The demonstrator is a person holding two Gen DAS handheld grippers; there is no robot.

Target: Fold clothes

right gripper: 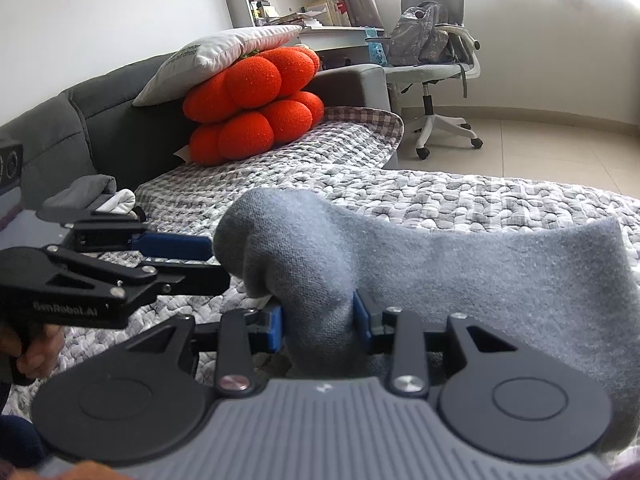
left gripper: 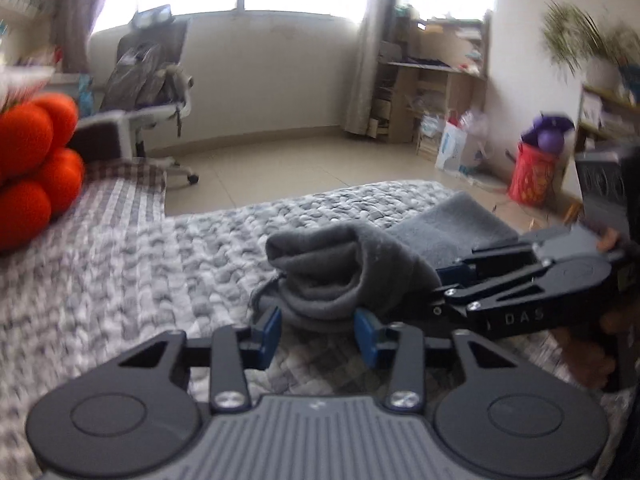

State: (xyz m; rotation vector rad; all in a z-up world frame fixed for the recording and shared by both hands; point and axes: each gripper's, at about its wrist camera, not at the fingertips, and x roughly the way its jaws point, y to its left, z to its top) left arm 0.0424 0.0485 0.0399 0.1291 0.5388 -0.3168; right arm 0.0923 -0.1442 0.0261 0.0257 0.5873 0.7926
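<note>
- A grey sock [right gripper: 460,264] is seen on the quilted bed cover [right gripper: 460,196]; one end is bunched and lifted at about 6 o'clock in the right wrist view, while the rest lies flat toward 3 o'clock.
- The right gripper [right gripper: 318,322] is closed part-way on that bunched end, whose cloth fills the gap between the blue pads [right gripper: 276,328].
- The left gripper [left gripper: 316,330] is held open, its pads spread. The rolled end of the sock lies just beyond them at 12 o'clock. Whether cloth is touched by them cannot be told; nothing is seen gripped.
- By judgement, a roll or fold of the sock is in hand. It would be done well if the bunch were kept firmly pinched, the flat part kept smooth, and the roll steadied by the left gripper.
- Other rolled socks [right gripper: 96,194] are seen at 9 o'clock, near the orange cushion [right gripper: 256,104].
</note>
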